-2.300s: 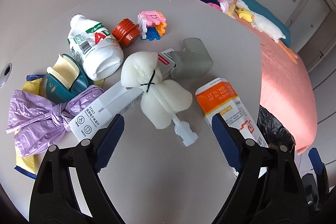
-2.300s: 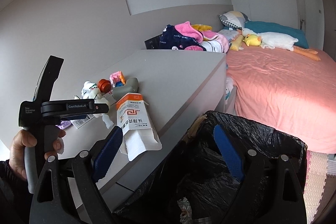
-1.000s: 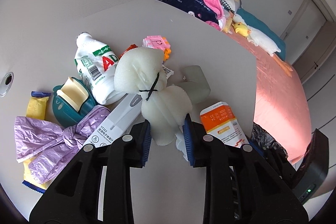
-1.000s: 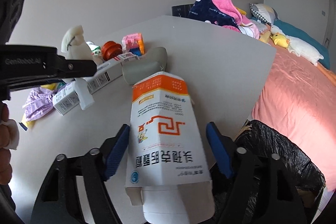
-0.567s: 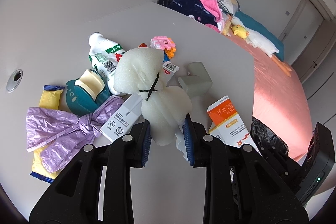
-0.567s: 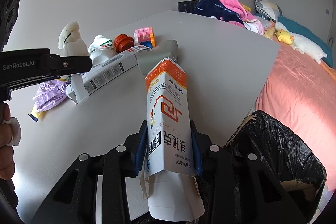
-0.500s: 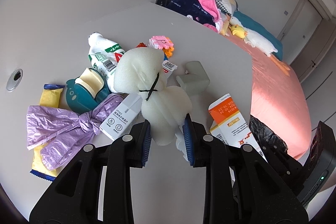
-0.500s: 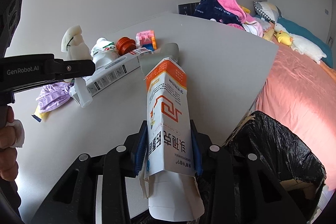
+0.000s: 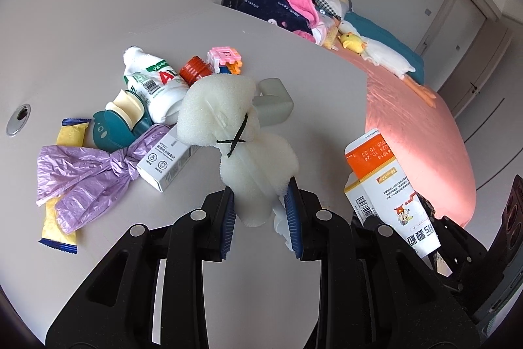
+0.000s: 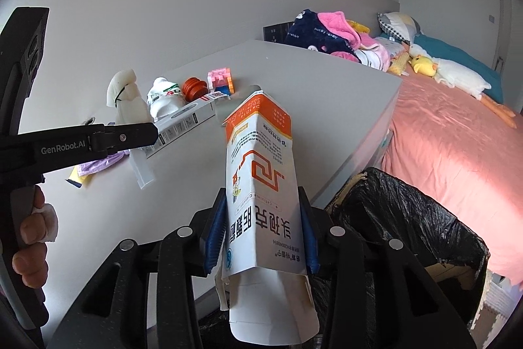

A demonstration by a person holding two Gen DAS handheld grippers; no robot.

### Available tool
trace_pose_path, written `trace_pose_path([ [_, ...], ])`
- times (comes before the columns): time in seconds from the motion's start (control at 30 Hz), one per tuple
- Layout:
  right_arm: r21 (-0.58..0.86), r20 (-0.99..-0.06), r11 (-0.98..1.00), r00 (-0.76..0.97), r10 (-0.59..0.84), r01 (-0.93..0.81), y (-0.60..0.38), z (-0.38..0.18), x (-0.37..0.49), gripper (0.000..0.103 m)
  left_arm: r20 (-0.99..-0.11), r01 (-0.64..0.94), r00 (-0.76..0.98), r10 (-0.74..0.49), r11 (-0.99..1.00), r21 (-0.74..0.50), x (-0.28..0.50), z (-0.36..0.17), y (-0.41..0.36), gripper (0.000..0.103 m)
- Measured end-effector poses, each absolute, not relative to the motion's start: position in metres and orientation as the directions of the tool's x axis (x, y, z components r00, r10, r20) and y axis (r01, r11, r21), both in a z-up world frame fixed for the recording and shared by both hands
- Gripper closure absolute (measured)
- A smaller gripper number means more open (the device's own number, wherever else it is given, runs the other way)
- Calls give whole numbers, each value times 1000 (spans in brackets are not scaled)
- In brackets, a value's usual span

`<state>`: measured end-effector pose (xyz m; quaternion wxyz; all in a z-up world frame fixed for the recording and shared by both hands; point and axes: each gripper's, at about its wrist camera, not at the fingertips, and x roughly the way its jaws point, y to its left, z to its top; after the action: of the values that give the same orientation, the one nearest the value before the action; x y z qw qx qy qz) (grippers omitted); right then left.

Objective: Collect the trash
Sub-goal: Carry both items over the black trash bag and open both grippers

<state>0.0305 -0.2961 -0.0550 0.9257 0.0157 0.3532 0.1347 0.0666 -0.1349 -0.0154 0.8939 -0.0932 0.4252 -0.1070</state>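
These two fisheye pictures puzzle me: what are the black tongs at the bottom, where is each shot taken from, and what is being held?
No robot arm here: a person carries a handheld two-finger gripper in each hand, each with a camera looking along its fingers.

The left wrist view shows the left gripper shut on a white foam bundle tied with black wire. The right wrist view shows the right gripper shut on an orange-and-white paper carton, beside a black-lined trash bin.

On the grey table lie a white plastic bottle, a knotted purple plastic bag, a yellow wrapper, a long white box and a pink toy block.
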Motion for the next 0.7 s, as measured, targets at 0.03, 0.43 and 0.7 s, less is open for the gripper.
trace_pose_path([
  [0.03,126,-648,964,716,259,-235,-298,-54,28,61,-739,119,615,-275,959,-258,64,-15,-137,76],
  [0.43,154,-637,972,734,237,-180,-326,-52,3,59,-743,205,590,-316,949,-241,49,-16,-172,76],
  [0.7,175,-632,976,745,212,-130,-349,-52,-9,58,-749,260,566,-344,937,-234,44,-20,-195,76],
])
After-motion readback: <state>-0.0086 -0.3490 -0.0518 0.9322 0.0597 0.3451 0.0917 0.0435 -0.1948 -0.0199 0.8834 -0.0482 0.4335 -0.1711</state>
